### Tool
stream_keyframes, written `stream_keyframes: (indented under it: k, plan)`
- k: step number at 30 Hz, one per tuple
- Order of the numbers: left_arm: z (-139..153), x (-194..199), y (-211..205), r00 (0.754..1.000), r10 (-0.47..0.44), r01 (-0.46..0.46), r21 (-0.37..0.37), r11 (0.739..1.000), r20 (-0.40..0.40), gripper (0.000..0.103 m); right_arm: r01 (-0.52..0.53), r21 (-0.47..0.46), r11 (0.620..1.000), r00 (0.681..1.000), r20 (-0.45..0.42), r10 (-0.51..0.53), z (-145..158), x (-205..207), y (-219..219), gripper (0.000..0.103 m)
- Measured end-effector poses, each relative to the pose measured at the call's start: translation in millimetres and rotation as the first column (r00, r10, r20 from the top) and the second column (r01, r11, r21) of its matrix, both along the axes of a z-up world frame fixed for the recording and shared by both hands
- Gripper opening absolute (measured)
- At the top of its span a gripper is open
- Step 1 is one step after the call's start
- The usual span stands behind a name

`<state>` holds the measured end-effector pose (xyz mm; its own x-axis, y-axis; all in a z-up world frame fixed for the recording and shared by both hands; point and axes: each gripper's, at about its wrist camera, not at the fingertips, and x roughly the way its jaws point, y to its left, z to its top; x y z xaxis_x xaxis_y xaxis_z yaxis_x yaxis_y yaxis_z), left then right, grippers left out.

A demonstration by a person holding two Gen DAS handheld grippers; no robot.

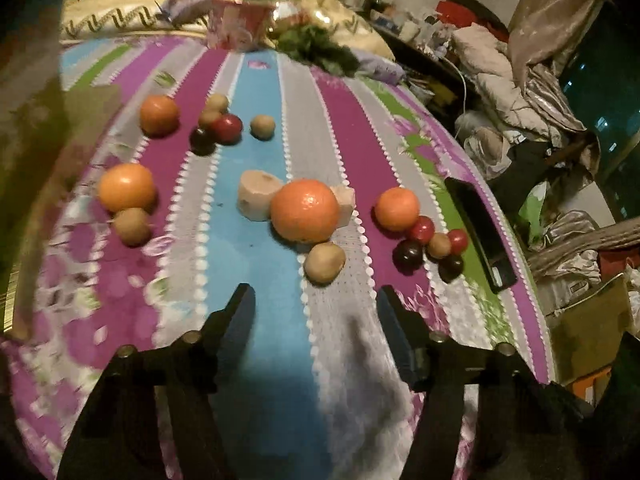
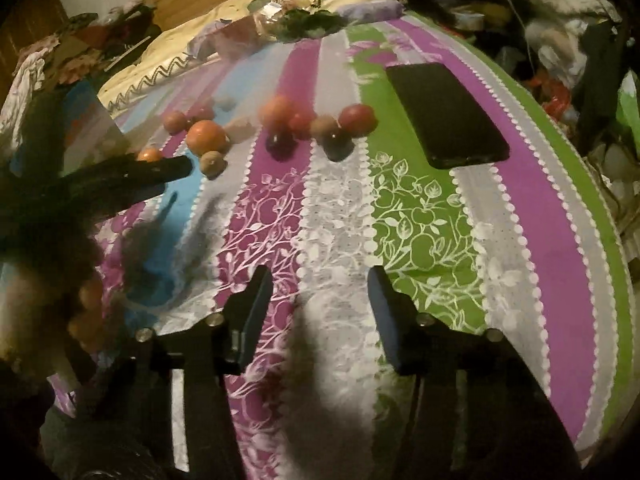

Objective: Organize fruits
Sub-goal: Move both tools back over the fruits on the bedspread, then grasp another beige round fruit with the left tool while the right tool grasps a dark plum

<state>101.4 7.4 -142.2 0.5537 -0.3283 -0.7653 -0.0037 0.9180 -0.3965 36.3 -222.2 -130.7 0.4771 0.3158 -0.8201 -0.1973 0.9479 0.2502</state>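
The fruits (image 1: 305,211) lie scattered on the striped bedcover (image 1: 256,256), ahead of both claws. The left gripper (image 1: 316,304) and right gripper (image 2: 320,284) stand released, nothing between their fingers.

No readable text, labels, brands or numbers anywhere. The pink carton (image 1: 240,26) at the far end of the bed has printing on it, too blurred to read. The phone (image 2: 446,114) has a dark, blank screen.
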Motion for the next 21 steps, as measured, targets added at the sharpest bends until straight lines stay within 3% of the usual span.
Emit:
stream_keyframes:
  k: [8,10,21]
  plan:
    - [-15.3,21.6,-17.4,1.0,-0.005,0.003,0.078,0.997,0.026,0.038,-0.017,0.026,1.0,1.0,0.007,0.017,-8.7,26.7,-2.8,0.039]
    - [-15.4,20.7,-17.5,0.999,-0.016,0.013,0.087,0.996,0.036,0.026,-0.023,0.033,0.999,1.0,0.01,0.023,-9.3,33.5,-0.9,0.037]
    - [4.4,-8.6,9.2,0.996,0.036,-0.042,0.072,0.997,0.086,0.026,-0.099,0.049,0.994,0.994,0.05,0.097,-12.9,76.1,52.0,0.035]
